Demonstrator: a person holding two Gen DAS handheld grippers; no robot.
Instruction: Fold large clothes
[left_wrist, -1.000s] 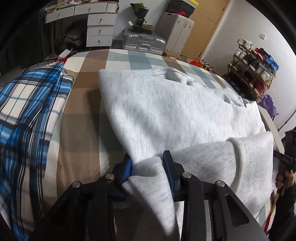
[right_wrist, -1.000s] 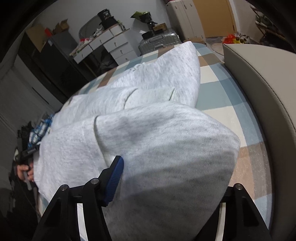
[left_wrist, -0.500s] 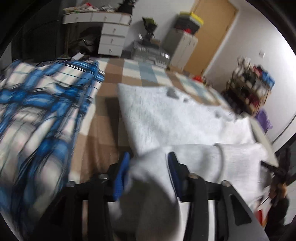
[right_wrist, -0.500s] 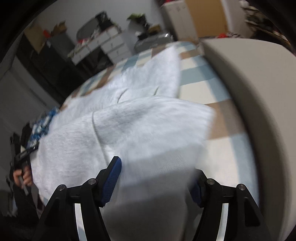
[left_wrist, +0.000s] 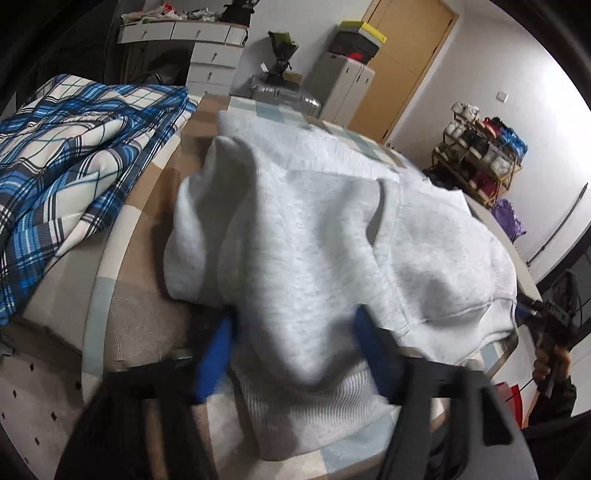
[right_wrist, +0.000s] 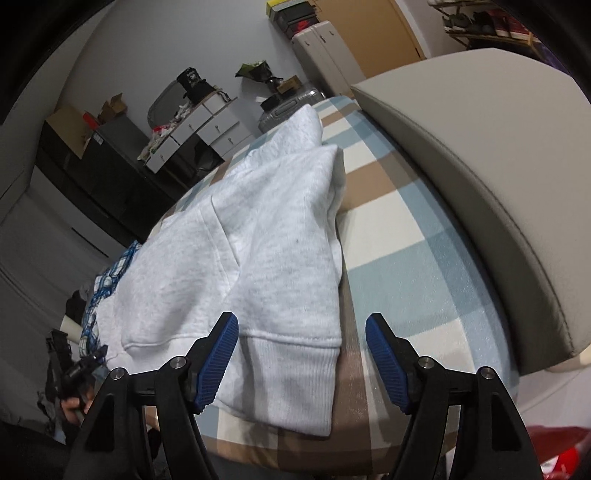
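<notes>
A light grey sweatshirt (left_wrist: 314, 229) lies folded on the checked bed cover (left_wrist: 147, 321), its ribbed hem nearest me. My left gripper (left_wrist: 293, 332) has its blue pads wide apart around a loose bunch of the hem. Its jaws are closing, and the cloth sags between them without a clear pinch. In the right wrist view the same sweatshirt (right_wrist: 258, 258) lies flat. My right gripper (right_wrist: 301, 332) is opening. The hem corner sits between its pads, beside the left one and well clear of the right one.
A blue plaid quilt (left_wrist: 74, 158) is heaped at the left of the bed. A beige padded headboard (right_wrist: 480, 166) borders the bed on the right. Beyond the bed stand white drawers (left_wrist: 210, 62), a silver suitcase (left_wrist: 284, 92) and a shoe rack (left_wrist: 480, 147).
Both grippers pulled back towards the bed's near edge. The sweatshirt's hem, held up before, now rests on the bed. The right pads have spread off the cloth, and the left pads stand wider.
</notes>
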